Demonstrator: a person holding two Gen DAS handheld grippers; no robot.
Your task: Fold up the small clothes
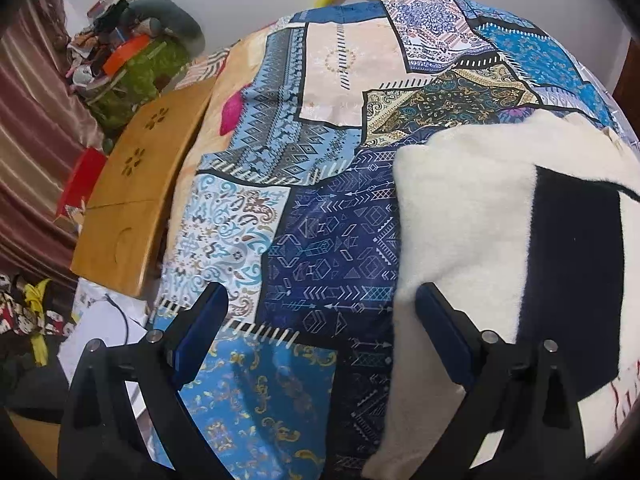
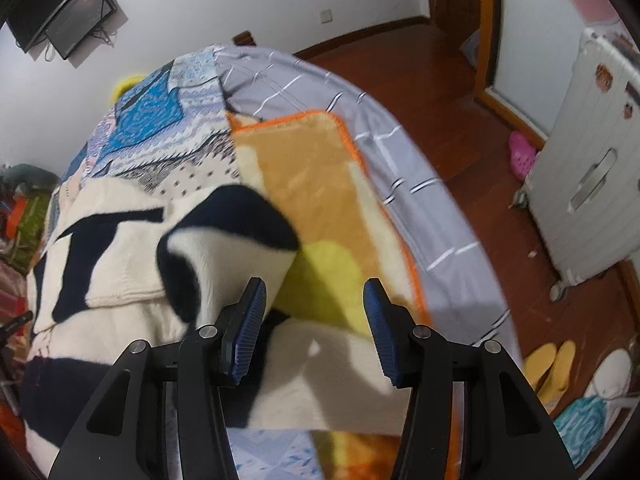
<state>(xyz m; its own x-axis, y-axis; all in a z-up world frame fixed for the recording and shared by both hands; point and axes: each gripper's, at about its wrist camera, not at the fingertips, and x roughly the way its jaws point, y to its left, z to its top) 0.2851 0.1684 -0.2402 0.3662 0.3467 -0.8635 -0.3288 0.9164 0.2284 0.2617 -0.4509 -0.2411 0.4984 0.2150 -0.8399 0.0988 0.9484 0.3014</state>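
Two tools in play here, both hanging over a bed; left tool (image 1: 320,336) has its jaws spread wide with nothing between them, just the blue patchwork bedspread (image 1: 312,216) below; its right pad sits just at the edge of the fleecy cream-and-black garment (image 1: 472,240), which fills the 3 o'clock side of the left wrist view. Right tool (image 2: 314,328) has its jaws apart too, not clamped on anything; a curled-up flap of the same garment (image 2: 224,248) sticks up at about 11 o'clock from the tool, close by its left pad, and more of the cream fabric lies flat under the gap. Garment lies spread on the bed, partly over an orange-edged tan and yellow blanket (image 2: 312,176) off at 1 o'clock. Wooden board (image 1: 136,184) sits beside the bed at 9 o'clock in the left view; white suitcase (image 2: 592,168) stands on the wood floor (image 2: 472,128) at 3 o'clock in the right view.
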